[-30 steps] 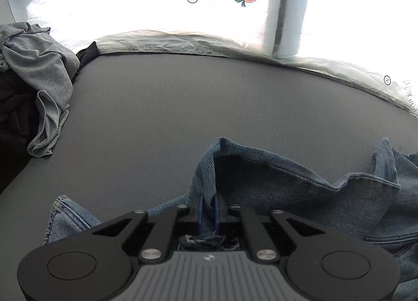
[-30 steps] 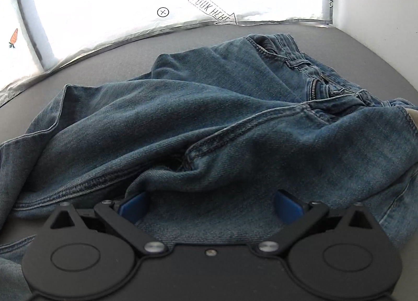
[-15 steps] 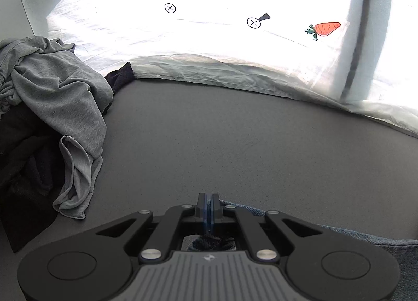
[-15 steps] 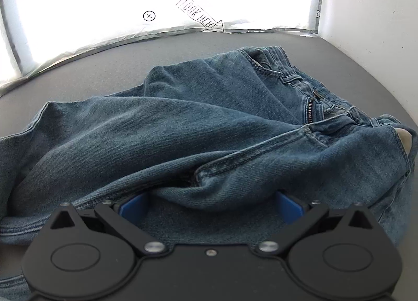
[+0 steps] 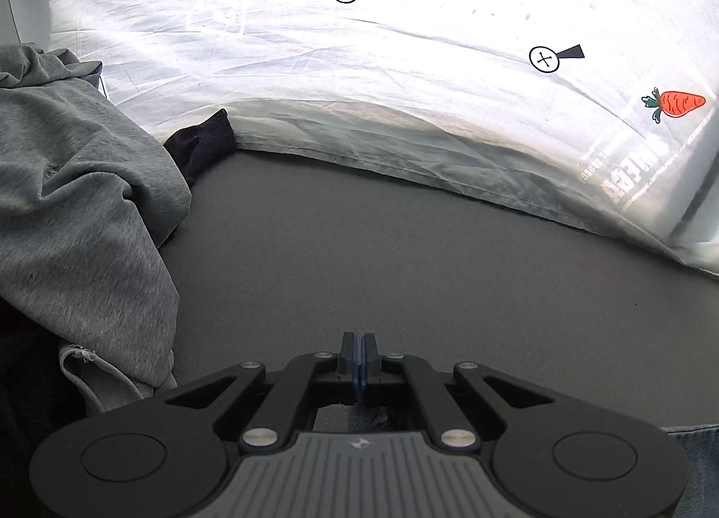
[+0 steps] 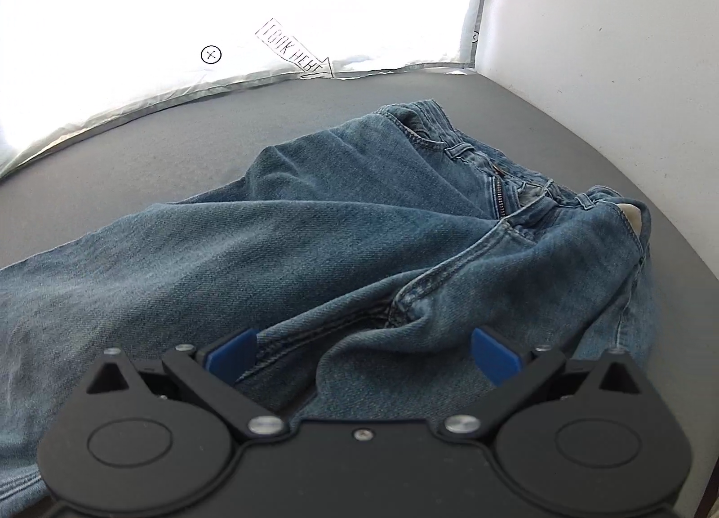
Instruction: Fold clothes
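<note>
On the grey surface (image 6: pixel 135 167): jeans (image 6: pixel 359 239) under the spread-open right gripper (image 6: pixel 364 349); left gripper (image 5: pixel 358 349) clamped on denim; grey garment (image 5: pixel 81 212) far left.

Faded blue denim jeans (image 6: pixel 314 248) on a dark grey counter (image 5: pixel 404 257). Heather-grey garment (image 5: pixel 76 212) at frame left, white sheet (image 5: pixel 359 68) with an orange carrot print (image 5: pixel 676 103), blue pads (image 6: pixel 494 356) on black grippers.
</note>
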